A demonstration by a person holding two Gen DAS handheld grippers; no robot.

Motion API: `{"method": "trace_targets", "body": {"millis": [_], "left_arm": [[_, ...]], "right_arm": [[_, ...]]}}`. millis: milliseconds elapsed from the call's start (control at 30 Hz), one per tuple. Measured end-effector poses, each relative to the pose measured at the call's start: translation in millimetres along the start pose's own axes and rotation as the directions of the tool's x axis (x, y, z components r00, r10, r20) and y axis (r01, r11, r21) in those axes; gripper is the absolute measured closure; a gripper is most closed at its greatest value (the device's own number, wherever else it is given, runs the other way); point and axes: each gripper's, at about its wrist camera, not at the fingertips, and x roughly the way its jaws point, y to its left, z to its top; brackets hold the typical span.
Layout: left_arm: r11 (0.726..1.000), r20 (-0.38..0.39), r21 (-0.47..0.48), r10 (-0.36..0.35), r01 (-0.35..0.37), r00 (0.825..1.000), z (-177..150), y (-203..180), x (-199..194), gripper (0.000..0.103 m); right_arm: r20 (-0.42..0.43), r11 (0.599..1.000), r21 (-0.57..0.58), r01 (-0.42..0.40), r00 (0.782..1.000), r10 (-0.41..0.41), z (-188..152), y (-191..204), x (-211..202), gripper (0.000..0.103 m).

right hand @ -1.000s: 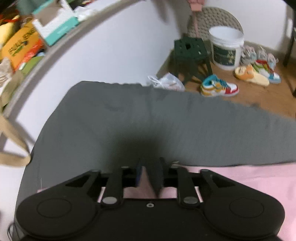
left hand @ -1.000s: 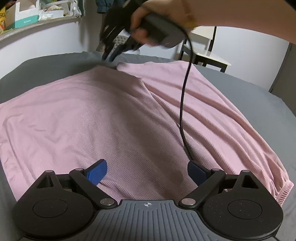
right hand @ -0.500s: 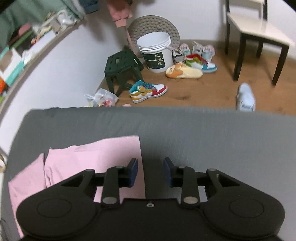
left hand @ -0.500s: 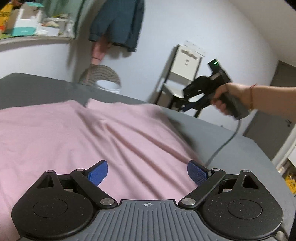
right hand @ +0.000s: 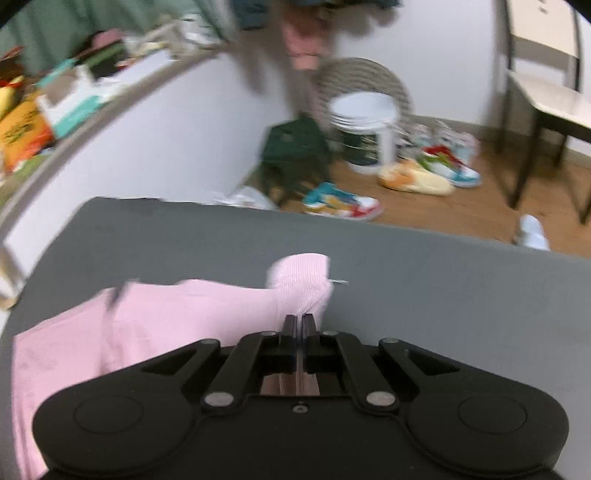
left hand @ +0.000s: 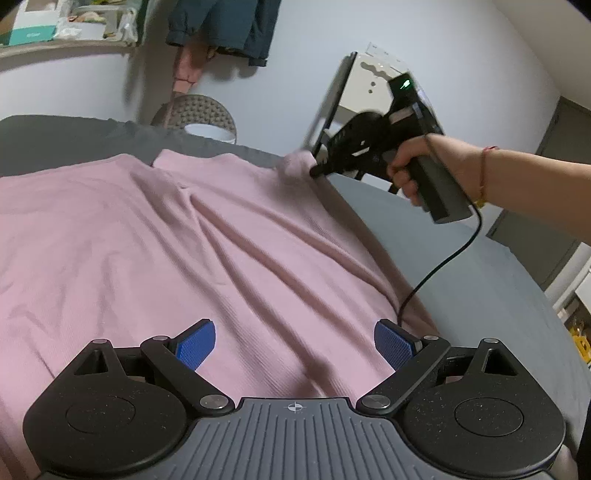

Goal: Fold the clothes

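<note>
Pink garment (right hand: 295, 288) corner pinched in right gripper (right hand: 299, 323)

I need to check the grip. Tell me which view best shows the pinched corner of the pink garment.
The right wrist view: the corner of the pink garment bunches just ahead of the shut right gripper. The left wrist view shows that corner far off, blurred, at the right gripper's tip, beyond the open left gripper.

Home bedroom: grey bed (right hand: 406, 266), sneakers (right hand: 341, 201) on wood floor, hanging clothes (left hand: 221, 27), cluttered shelf (right hand: 74, 107), chair (right hand: 546, 92).
</note>
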Motion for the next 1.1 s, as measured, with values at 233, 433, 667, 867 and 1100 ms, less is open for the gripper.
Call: {"method": "trace_targets", "body": {"millis": [233, 433, 667, 867, 1100], "left_arm": [[0.999, 0.008, -0.033, -0.003, 0.004, 1.0, 2.0, 11.3, -1.5, 0.01], [0.999, 0.024, -0.037, 0.005, -0.004, 1.0, 4.3, 13.7, -5.1, 0.01], [0.999, 0.013, -0.034, -0.007, 0.007, 1.0, 3.5, 12.9, -2.1, 0.01], [1.0, 0.005, -0.021, -0.009, 0.009, 1.0, 2.9, 11.7, -0.8, 0.01], [1.0, -0.017, -0.026, -0.007, 0.007, 1.0, 0.2, 14.1, 3.1, 0.01]], "right_arm": [[0.009, 0.986, -0.096, -0.133, 0.991, 0.135, -6.9, 31.1, -13.8, 0.091], [0.023, 0.985, -0.107, -0.137, 0.99, 0.14, -4.0, 32.9, -20.5, 0.085], [-0.077, 0.941, -0.327, -0.088, 0.995, 0.066, -12.1, 66.7, 0.9, 0.077], [-0.093, 0.857, -0.514, -0.03, 0.995, -0.021, -32.2, 95.8, 21.7, 0.077], [-0.101, 0.852, -0.524, -0.015, 0.994, -0.045, -40.0, 95.0, 29.7, 0.1]]}}
